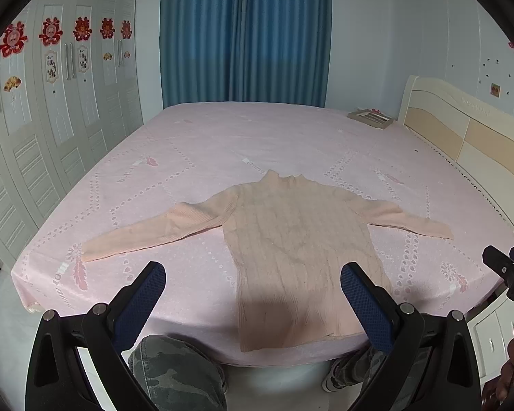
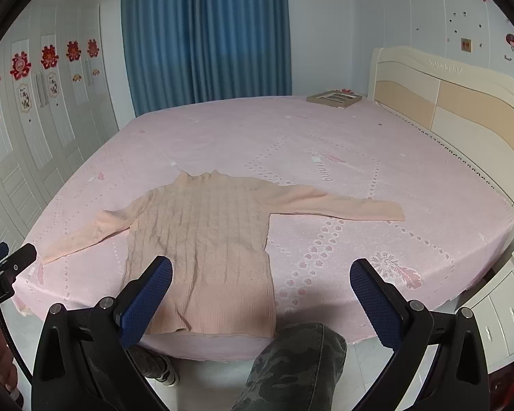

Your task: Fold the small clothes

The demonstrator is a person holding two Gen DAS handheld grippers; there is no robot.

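A small peach knit sweater (image 1: 291, 239) lies flat on the pink bed sheet (image 1: 222, 144), sleeves spread to both sides, collar away from me, hem at the near edge. It also shows in the right wrist view (image 2: 205, 233). My left gripper (image 1: 253, 274) is open and empty, held above the near bed edge over the sweater's lower left part. My right gripper (image 2: 262, 274) is open and empty, above the sweater's lower right part. Each gripper's tip shows at the edge of the other's view (image 1: 503, 267) (image 2: 17, 257).
A flat box (image 1: 370, 116) lies at the far right corner of the bed, by the cream headboard (image 1: 462, 130). White wardrobes (image 1: 51, 120) stand left, blue curtains (image 1: 243, 34) behind. A white nightstand (image 2: 497, 315) stands at right. The person's camouflage-trousered legs (image 2: 291, 370) are below the bed edge.
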